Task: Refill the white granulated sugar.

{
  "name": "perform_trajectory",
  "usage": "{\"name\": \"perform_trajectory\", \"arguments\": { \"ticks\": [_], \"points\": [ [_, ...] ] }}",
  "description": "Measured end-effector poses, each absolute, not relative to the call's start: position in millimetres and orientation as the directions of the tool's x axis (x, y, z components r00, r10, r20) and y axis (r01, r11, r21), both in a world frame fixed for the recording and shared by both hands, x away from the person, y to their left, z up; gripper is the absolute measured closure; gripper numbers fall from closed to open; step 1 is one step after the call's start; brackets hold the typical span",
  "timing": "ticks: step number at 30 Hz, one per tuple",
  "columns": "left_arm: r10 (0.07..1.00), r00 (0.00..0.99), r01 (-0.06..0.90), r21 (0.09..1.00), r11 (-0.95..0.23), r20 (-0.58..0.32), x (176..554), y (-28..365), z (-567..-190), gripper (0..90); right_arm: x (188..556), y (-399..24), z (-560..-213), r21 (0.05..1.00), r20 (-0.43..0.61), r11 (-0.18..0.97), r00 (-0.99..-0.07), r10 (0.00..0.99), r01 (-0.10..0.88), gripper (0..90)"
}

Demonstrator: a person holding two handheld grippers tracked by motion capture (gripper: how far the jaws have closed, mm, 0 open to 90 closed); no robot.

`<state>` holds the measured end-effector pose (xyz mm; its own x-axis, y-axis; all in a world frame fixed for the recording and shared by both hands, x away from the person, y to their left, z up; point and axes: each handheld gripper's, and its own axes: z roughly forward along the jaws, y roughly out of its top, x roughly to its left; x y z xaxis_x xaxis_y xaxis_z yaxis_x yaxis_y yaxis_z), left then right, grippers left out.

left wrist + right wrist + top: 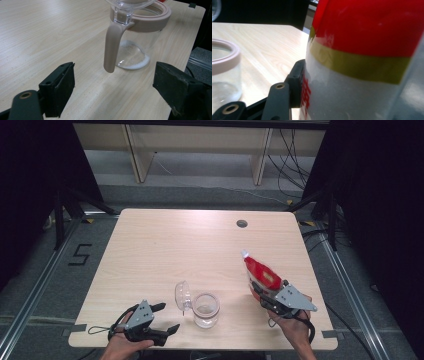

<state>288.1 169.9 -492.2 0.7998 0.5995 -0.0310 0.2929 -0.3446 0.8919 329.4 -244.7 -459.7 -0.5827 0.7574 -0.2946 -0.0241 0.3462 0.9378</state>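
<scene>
A clear glass jar (206, 310) with a pinkish rim stands near the table's front edge, its hinged lid (183, 296) flipped open to the left. A little white powder lies on its bottom (132, 60). My left gripper (170, 316) rests open at the front left, and the jar's pink latch (112, 47) hangs just beyond its jaws. A red pouch (260, 272) with a white spout is held up at the right, tilted toward the far side, with my right gripper (262, 295) shut on its lower end. Up close the pouch (367, 62) has a red top, a yellow band and a white base.
The wooden table (175, 245) has a round cable hole (242, 223) near its far edge. Black stands and cables line the floor at both sides, and a wooden shelf frame (195, 150) stands behind the table.
</scene>
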Motion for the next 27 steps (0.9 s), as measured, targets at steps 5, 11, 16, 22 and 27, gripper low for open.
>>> {"name": "perform_trajectory", "arguments": {
  "ticks": [5,11,16,22,27],
  "points": [
    [0.614,0.788,0.312,0.892,-0.327,-0.050,287,169,-492,16.9,318,-240,-455,0.919,-0.348,0.388,-0.591,0.728,-0.063,51.0],
    [0.614,0.788,0.308,0.890,-0.337,-0.040,287,171,-491,16.9,305,-233,-454,0.885,-0.411,0.458,-0.609,0.679,-0.086,51.2],
    [0.608,0.792,0.316,0.890,-0.329,-0.056,287,169,-492,16.8,297,-228,-452,0.853,-0.464,0.509,-0.618,0.635,-0.118,51.3],
    [0.608,0.794,0.301,0.889,-0.346,-0.032,288,171,-492,16.8,288,-220,-450,0.825,-0.496,0.548,-0.641,0.586,-0.137,51.4],
    [0.609,0.792,0.313,0.890,-0.332,-0.052,288,170,-493,16.4,286,-211,-450,0.761,-0.573,0.624,-0.637,0.516,-0.179,51.5]
  ]
}}
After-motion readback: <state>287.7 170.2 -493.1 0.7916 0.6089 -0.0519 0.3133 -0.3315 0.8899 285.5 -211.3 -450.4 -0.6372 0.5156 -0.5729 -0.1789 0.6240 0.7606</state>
